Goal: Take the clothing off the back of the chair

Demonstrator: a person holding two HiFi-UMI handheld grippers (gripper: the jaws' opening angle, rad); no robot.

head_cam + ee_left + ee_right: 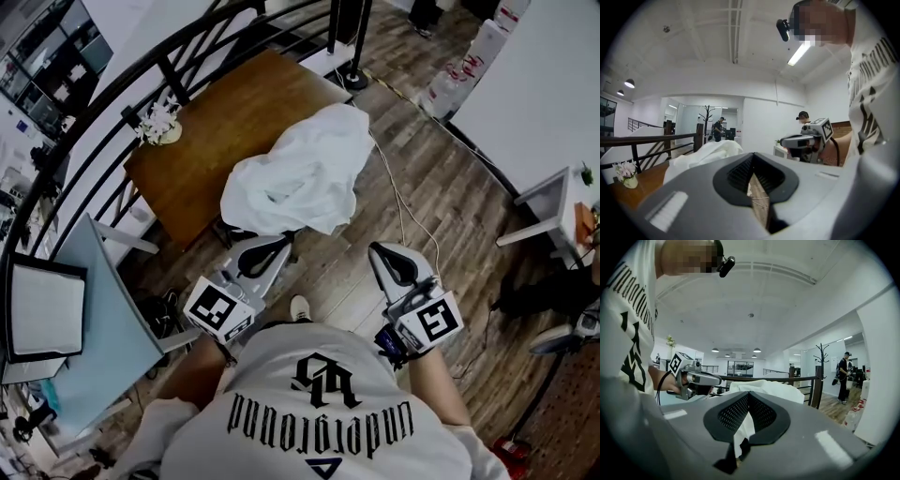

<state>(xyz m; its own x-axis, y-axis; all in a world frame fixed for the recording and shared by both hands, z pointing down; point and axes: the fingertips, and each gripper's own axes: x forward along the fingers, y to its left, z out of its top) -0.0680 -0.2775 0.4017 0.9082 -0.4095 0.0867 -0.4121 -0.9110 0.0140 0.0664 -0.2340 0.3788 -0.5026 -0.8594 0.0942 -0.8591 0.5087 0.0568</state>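
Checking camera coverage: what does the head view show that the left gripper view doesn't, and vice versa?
Only the head view shows the person's shoe. Only the left gripper view shows the coat rack and the ceiling light. Both show the white clothing, the wooden table, the flowers and the right gripper.

— What colour is the clothing (305, 173) showing?
— It is looking all white. The table (211, 131) is looking brown.
— And the left gripper (265, 253) and the right gripper (392, 261)?
— They are looking grey, and they are wearing black and white squares.
— Is the floor (450, 206) looking plain?
— No, it is showing brown wood stripes. The railing (171, 79) is looking black.
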